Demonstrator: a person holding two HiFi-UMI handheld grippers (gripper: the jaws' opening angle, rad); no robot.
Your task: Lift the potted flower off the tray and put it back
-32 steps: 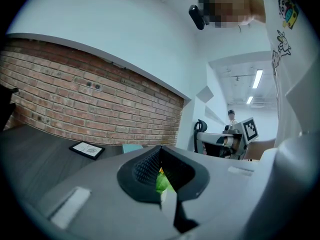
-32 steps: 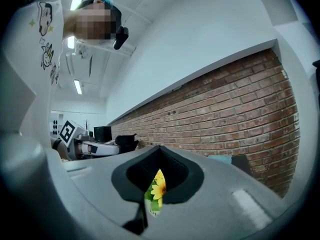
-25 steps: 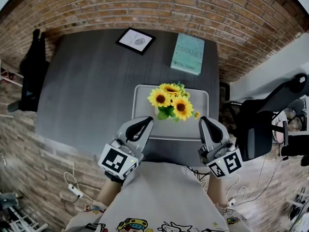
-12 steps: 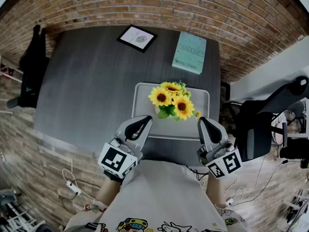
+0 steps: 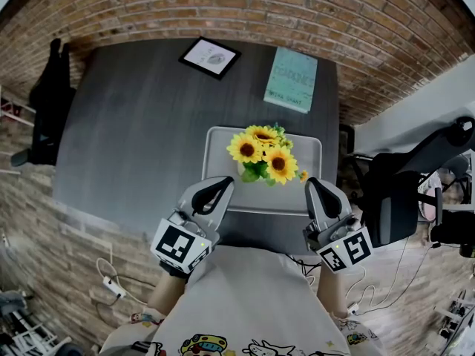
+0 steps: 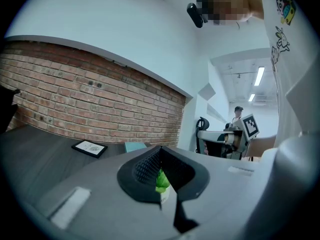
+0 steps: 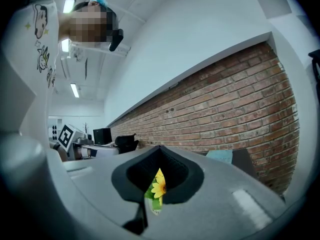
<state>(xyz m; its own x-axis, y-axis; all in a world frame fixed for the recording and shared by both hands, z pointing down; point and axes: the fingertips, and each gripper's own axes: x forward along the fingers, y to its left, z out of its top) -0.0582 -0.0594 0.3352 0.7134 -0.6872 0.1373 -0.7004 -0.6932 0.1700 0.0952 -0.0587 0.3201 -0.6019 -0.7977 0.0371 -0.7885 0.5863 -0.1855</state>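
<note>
1. A dark grey tabletop (image 5: 141, 124) stands against a brick wall (image 5: 223, 6). An office chair (image 5: 415, 184) at 3 o'clock is cut off by the picture's edge.
2. A pale tray (image 5: 217, 150) lies at the tabletop's near side, and the potted flower (image 5: 263, 156) stands on it. The yellow blooms hide nearly all of the pot from above.
3. From the flower, a framed picture (image 5: 211, 57) lies at 11 o'clock and a teal book (image 5: 291, 80) at 12 o'clock. Their print is too small to read.
4. The left gripper (image 5: 214, 193) sits at 7 o'clock of the flower, over the tray's near left corner, with its fingers pressed together on nothing. Its own view shows only a sliver of green leaf past the tips.
5. The right gripper (image 5: 317, 191) sits at 4 o'clock, at the tray's near right corner, fingers likewise pressed together and empty. One bloom peeks past them in its own view.
6. Neither gripper touches the flower. Whether the fingertips touch the tray cannot be told.
</note>
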